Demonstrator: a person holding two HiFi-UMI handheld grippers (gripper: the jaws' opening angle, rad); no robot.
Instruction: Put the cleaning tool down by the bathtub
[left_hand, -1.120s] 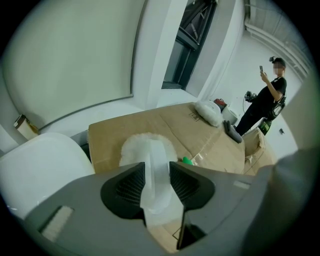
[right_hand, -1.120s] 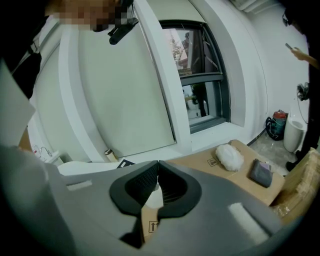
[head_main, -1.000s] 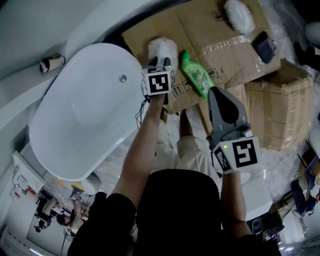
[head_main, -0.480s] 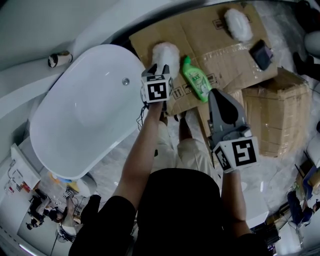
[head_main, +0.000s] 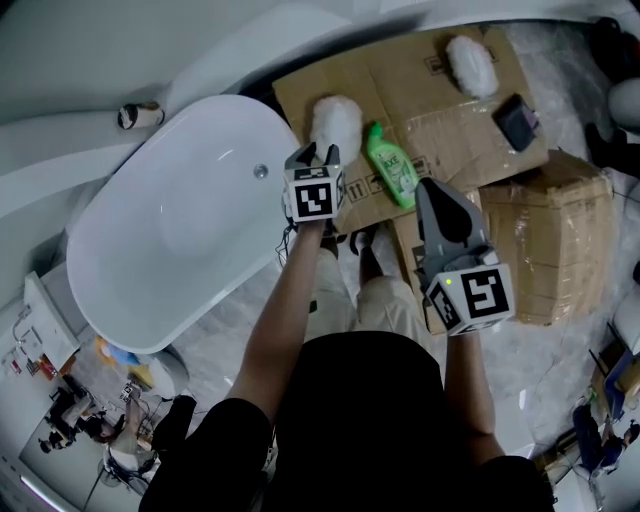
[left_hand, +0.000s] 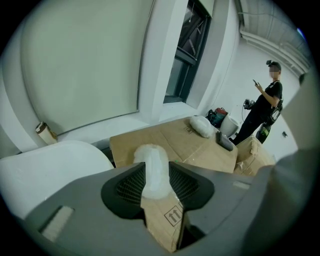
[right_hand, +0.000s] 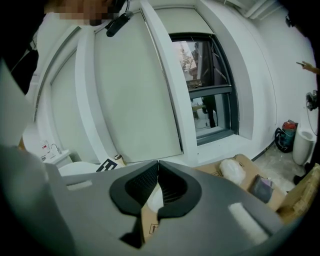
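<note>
upper middle, left gripper (head_main: 316, 151) gapes wide over the fluffy pad (head_main: 336, 122), seemingly left by the bathtub (head_main: 170, 230); right gripper (head_main: 430, 186) closed, idle.

The left gripper (head_main: 314, 153) and the right gripper (head_main: 431, 188) are grey, each bearing a white cube (head_main: 311, 197) with black square markers. The person wears a black short-sleeved top (head_main: 360, 420) and beige trousers (head_main: 385, 305).

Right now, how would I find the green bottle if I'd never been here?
Find the big white bathtub. Beside it lies flat cardboard, where the bottle lies next to a fluffy white pad. It's the only bright green thing there.
</note>
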